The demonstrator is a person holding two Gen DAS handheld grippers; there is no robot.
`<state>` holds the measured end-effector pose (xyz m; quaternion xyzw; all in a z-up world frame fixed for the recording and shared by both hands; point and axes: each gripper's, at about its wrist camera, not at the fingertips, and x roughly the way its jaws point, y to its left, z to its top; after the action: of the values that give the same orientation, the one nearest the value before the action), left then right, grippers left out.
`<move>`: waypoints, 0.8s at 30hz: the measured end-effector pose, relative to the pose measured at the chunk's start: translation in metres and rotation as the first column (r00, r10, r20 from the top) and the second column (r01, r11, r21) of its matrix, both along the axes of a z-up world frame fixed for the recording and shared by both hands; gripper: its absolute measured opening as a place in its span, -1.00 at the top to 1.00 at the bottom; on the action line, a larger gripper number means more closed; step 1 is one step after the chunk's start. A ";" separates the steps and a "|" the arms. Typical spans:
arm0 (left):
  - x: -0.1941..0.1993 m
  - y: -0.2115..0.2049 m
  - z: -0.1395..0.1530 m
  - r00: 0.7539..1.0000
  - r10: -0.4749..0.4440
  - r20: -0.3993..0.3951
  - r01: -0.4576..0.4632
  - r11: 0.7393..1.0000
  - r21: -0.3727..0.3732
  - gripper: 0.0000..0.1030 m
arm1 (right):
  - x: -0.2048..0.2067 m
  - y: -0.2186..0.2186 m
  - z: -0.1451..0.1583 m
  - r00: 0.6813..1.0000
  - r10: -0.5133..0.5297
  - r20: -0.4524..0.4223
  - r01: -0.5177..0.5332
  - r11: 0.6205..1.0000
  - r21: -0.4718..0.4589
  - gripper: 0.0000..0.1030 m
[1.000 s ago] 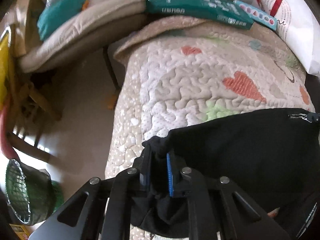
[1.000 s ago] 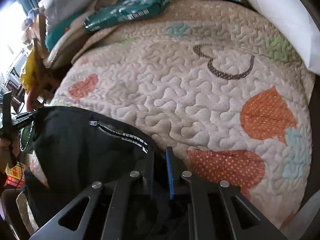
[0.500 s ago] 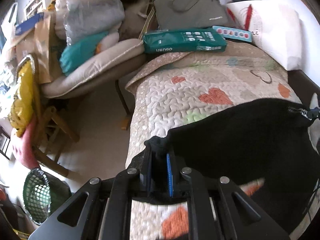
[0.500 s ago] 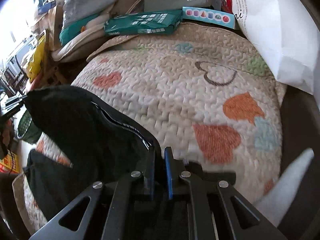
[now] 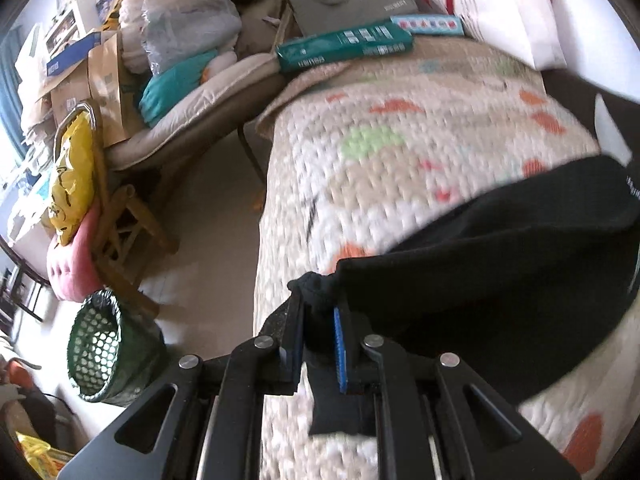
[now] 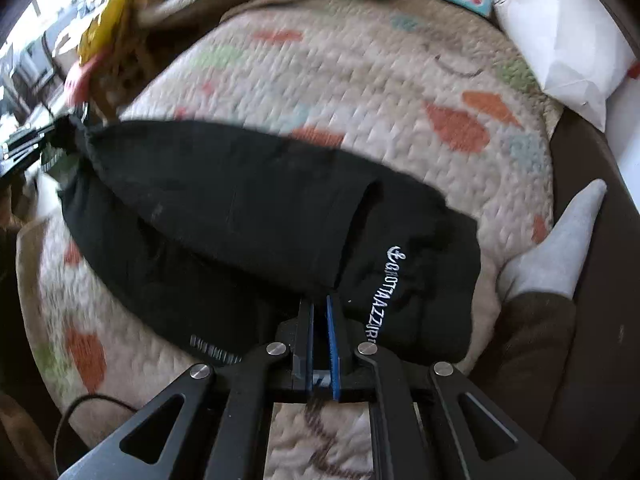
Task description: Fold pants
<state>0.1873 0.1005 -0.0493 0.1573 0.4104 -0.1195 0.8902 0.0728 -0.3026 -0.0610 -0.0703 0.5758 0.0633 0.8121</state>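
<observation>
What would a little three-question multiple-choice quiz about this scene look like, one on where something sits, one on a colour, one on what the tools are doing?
1. Where does the long green package lie?
A. at the far end of the quilt
B. in the mesh basket
C. on the floor

2. What colour are the pants?
A. red
B. black
C. white

3. What are the two tools doing?
A. both hang open
B. only one grips
C. each is shut on the pants

Answers:
1 A, it rests on the far edge of the heart-patterned quilt, beside the white pillow.
2 B, the fabric is black with white lettering.
3 C, the left tool pinches a bunched corner and the right tool clamps a folded edge.
</observation>
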 end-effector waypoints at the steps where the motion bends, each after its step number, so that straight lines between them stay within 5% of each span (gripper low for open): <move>1: -0.004 0.000 -0.003 1.000 -0.001 -0.005 0.001 1.000 0.005 0.75 | -0.003 0.003 -0.005 1.000 0.003 -0.020 -0.003 1.000 -0.013 0.89; 4: -0.015 0.003 -0.014 1.000 0.001 -0.020 -0.001 0.999 0.034 0.71 | -0.009 0.010 -0.016 0.997 0.007 -0.072 -0.009 1.000 -0.029 0.89; 8: -0.020 0.015 -0.019 0.999 0.011 -0.038 -0.009 0.998 0.065 0.39 | -0.013 0.010 -0.029 0.991 0.002 -0.134 -0.007 0.999 -0.037 0.85; 14: -0.032 0.036 0.004 0.997 -0.025 -0.067 0.028 0.998 0.053 0.16 | -0.015 0.012 -0.037 0.983 0.000 -0.185 -0.009 0.999 -0.048 0.77; 20: -0.041 0.064 0.049 0.998 0.008 -0.055 -0.013 0.996 -0.085 0.15 | -0.015 -0.005 -0.025 0.977 -0.045 -0.207 0.040 0.999 -0.030 0.57; 24: -0.032 0.051 0.065 0.998 0.011 -0.059 -0.025 0.971 -0.237 0.03 | -0.023 -0.042 0.022 0.985 -0.151 -0.089 0.160 0.982 0.100 0.31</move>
<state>0.1554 0.1517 0.0161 0.0427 0.4199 -0.1642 0.8916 0.0496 -0.3443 -0.0388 0.0209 0.6079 0.0332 0.7931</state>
